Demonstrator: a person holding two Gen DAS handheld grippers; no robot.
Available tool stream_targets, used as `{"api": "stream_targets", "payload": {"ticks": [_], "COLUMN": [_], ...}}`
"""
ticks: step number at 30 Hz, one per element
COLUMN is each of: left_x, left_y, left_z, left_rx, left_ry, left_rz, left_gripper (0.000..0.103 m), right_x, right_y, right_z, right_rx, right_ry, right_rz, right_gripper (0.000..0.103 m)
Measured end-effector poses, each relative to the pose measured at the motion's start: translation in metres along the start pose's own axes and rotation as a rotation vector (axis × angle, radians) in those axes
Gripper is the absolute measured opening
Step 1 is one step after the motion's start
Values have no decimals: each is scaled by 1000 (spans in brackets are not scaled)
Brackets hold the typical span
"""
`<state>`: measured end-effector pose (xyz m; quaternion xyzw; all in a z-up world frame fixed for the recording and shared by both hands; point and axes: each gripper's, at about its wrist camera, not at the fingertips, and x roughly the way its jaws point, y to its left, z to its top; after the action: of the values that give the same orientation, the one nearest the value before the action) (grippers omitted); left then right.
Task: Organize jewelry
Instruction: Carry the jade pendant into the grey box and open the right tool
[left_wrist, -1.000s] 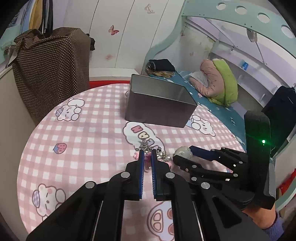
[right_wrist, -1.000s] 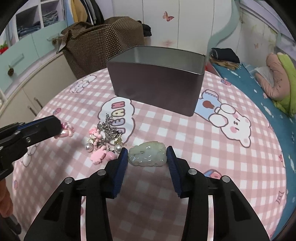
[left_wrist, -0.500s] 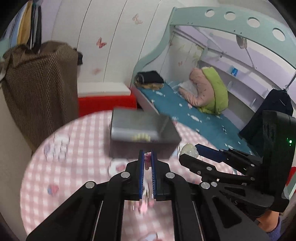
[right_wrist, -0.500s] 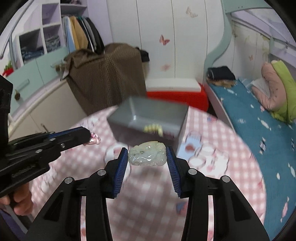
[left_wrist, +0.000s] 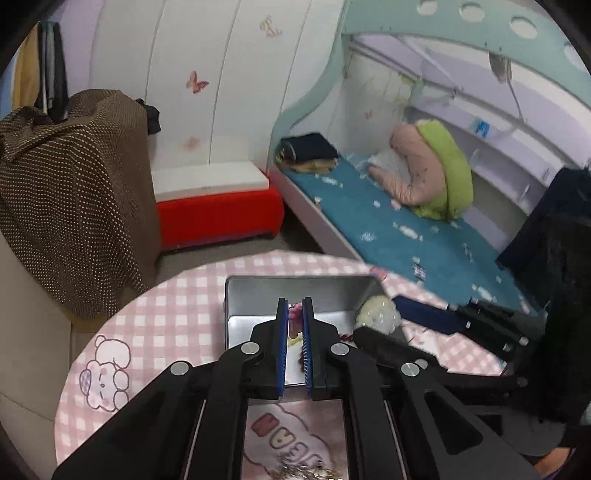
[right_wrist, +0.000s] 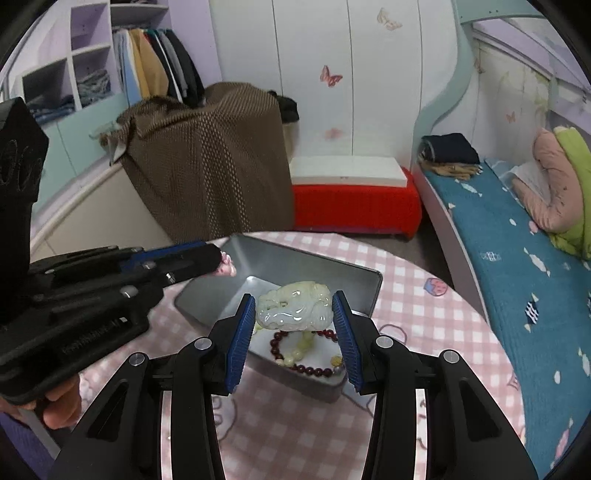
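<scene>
Both over the tin (right_wrist: 364, 291): left gripper (left_wrist: 295, 314) pinches pink charm (left_wrist: 294, 313), right gripper (right_wrist: 294, 310) clamps jade pendant (right_wrist: 293, 304).

Butterfly-decal white wall (right_wrist: 332, 77), teal bunk bed (right_wrist: 517, 258), red bench (right_wrist: 354, 206).

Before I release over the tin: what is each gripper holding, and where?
Right gripper: jade pendant, clamped across its two ends. Left gripper: pink charm, pinched at fingertips.

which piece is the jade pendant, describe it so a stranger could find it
Start at the round pink checked table and the open metal tin on it. Over the tin, the right claw grips the jade pendant: one pale green carved slab, unlike the dark red bead bracelet lying inside.
</scene>
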<state>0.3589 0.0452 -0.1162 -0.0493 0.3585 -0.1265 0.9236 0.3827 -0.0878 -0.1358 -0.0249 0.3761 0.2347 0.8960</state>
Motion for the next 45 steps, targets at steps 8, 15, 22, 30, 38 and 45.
{"api": "stream_targets", "payload": {"ticks": [8,15,22,30,38,45], "left_x": [23,24,19,12,-2,-52], "left_y": [9,7,8,9,9,13], "left_z": [-8,-12,-13,-14,-15,-11], "left_rx": [-10,4,-8,-17,-34,-53], "left_ry": [29,32,24,19,-2,-89], "left_rz": [11,23,17,22,27,30], "left_gripper": [6,7,7,17,32,44], "right_x": [22,27,27,25,16,-25], "right_y": [-5,-8,-6,-5,-4,-2], "right_z": [-6,-9,-11,-13,-13,-11], "right_rx": [-2,-5,-6,-2,8,6], "right_ry": [31,38,40,43,30,-34], "right_rz": [-3,-7,-6,-7,-16,-28], "right_gripper": [43,43,43,43,51,52]}}
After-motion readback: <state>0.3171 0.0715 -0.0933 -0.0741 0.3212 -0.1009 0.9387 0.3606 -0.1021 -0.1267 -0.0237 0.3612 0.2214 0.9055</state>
